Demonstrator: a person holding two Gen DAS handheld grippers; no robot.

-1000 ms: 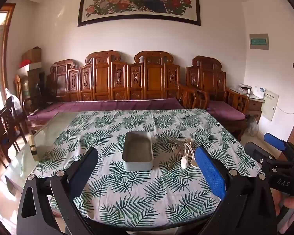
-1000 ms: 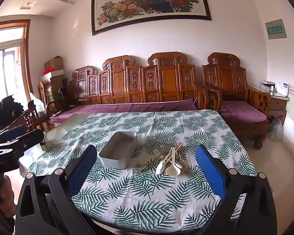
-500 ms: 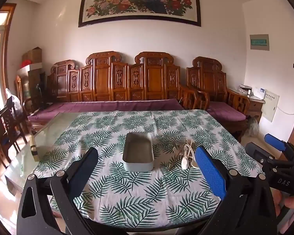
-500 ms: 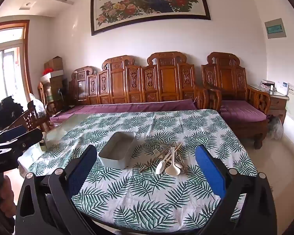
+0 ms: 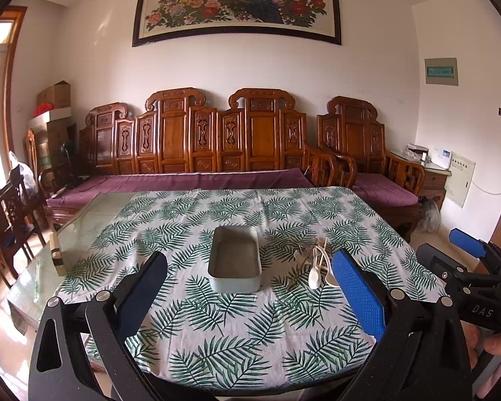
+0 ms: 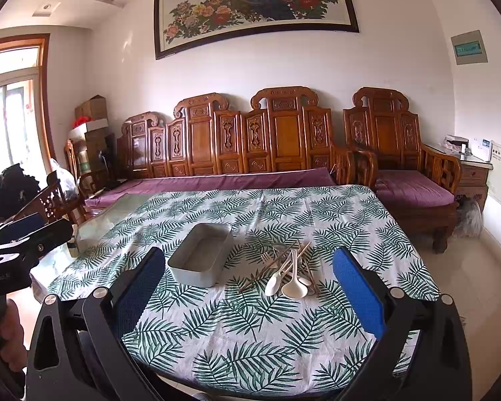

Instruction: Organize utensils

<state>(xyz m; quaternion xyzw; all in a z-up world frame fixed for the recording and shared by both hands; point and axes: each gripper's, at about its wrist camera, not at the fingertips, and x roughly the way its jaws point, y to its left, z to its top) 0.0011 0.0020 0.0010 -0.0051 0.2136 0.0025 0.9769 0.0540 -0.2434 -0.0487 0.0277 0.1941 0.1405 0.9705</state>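
Both pairs of fingers, left and right, still gape wide and empty at the surface's near edge, nothing shifted this past second, so tray sits bare mid-surface, utensils heaped just right, sorting unstarted.

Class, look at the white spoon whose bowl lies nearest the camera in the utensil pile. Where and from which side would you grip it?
Probably the handle of the white spoon, from above: it runs away from the camera, crossing the chopsticks, so it seems propped; its bowl lies on the cloth.
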